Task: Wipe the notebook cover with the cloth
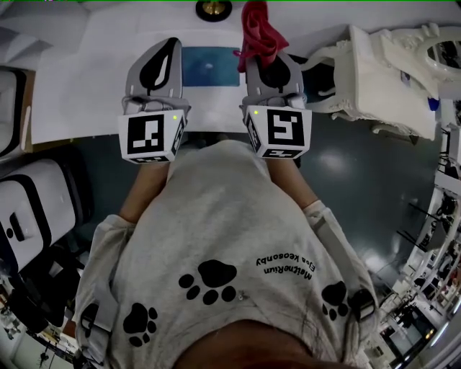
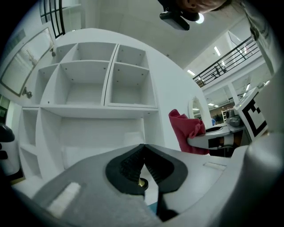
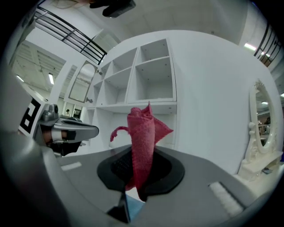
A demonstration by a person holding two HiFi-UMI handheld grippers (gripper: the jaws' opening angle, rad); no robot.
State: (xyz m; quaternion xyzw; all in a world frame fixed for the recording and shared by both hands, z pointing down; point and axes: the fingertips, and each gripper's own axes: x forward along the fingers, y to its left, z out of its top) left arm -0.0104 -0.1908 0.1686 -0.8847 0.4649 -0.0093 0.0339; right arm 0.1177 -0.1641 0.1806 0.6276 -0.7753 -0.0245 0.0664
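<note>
A blue notebook (image 1: 209,66) lies flat on the white table (image 1: 79,94), between my two grippers. My right gripper (image 1: 263,59) is shut on a red cloth (image 1: 257,32), which bunches up above its jaws; in the right gripper view the cloth (image 3: 142,137) stands upright out of the shut jaws (image 3: 140,165), with a sliver of the notebook (image 3: 133,207) below. My left gripper (image 1: 173,43) hovers at the notebook's left edge, its jaws shut with nothing between them (image 2: 143,150). From the left gripper view, the cloth (image 2: 186,131) shows off to the right.
A round brass object (image 1: 214,9) sits at the table's far edge. An ornate white mirror frame (image 1: 382,72) lies at the right. A white shelf unit (image 2: 88,80) stands behind the table. A black-and-white case (image 1: 36,209) is on the floor at the left.
</note>
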